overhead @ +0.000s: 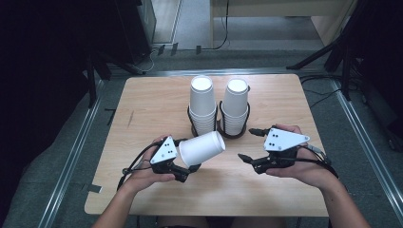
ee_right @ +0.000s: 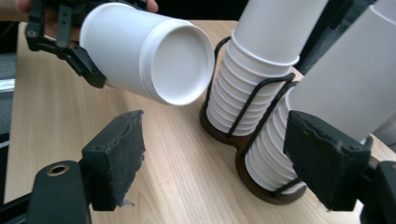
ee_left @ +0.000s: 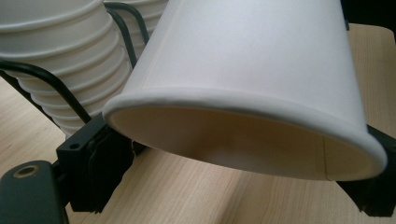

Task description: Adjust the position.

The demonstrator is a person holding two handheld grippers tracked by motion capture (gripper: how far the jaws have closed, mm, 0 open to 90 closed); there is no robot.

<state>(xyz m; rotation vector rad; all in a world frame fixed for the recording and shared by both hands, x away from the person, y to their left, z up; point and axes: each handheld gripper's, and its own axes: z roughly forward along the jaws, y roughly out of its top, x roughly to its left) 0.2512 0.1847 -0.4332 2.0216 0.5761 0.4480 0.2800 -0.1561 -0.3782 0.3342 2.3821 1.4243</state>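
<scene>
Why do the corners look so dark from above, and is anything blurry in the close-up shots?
High view: light falls on the table, the room at both top corners stays near black, and the cup stacks look slightly washed out. Left gripper view: the held cup is sharp at its rim. Right gripper view: the near jaws look soft, the cup clear.

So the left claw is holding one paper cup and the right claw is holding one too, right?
Not quite. The left claw does hold a single paper cup by its rim, tipped on its side. But the right claw holds nothing: in the right gripper view its jaws stand apart with only table between them.
</scene>
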